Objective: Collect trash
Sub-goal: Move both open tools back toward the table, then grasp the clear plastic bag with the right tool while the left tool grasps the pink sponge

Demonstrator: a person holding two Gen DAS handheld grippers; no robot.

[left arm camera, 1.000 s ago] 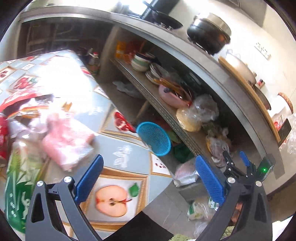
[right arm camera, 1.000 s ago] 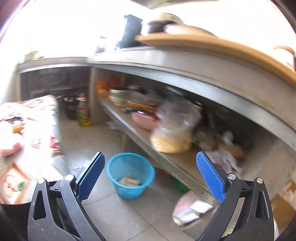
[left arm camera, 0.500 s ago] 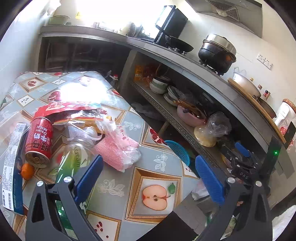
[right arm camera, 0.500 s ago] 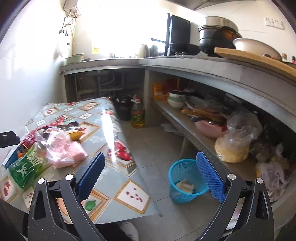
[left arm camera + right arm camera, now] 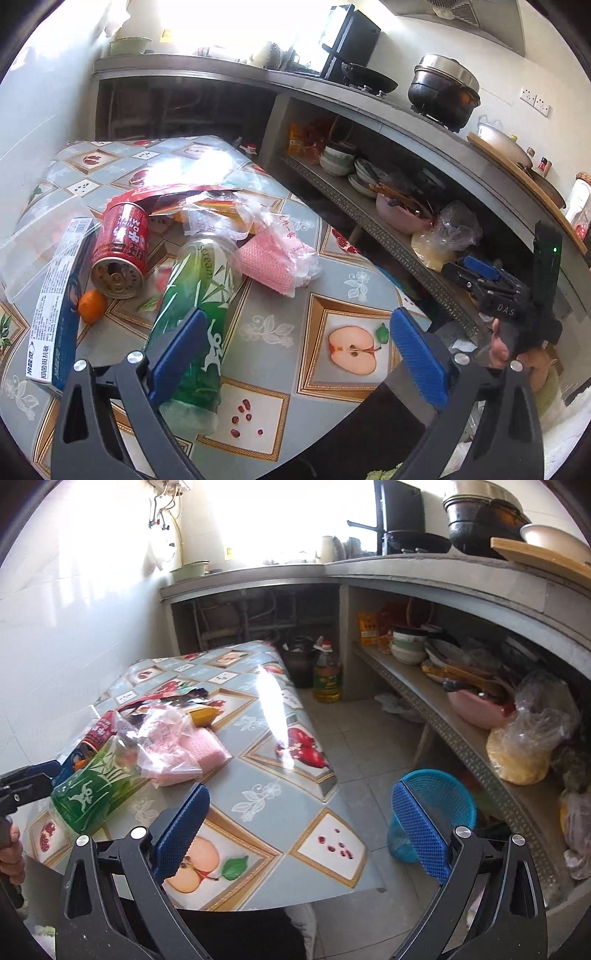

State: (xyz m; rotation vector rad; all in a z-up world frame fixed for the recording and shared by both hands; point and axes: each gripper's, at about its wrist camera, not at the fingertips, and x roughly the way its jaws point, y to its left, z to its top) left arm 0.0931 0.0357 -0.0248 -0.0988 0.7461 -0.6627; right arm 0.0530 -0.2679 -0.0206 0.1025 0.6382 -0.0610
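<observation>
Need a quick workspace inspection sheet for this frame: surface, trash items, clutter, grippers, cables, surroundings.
Surface: table with fruit-print cloth, near half bare.
Job's things: green bottle lying on its side; red can on its side, open end toward the camera; blue box; pink mesh in clear bag; red wrapper; blue basket on the floor beside the table.
Clutter: small orange between box and can.
Grippers: left gripper open, empty, over the table's near edge; right gripper open, empty.
Cables: nothing seen on the table.
Surroundings: counter with black pot; crowded shelf beneath; oil bottle on floor.
</observation>
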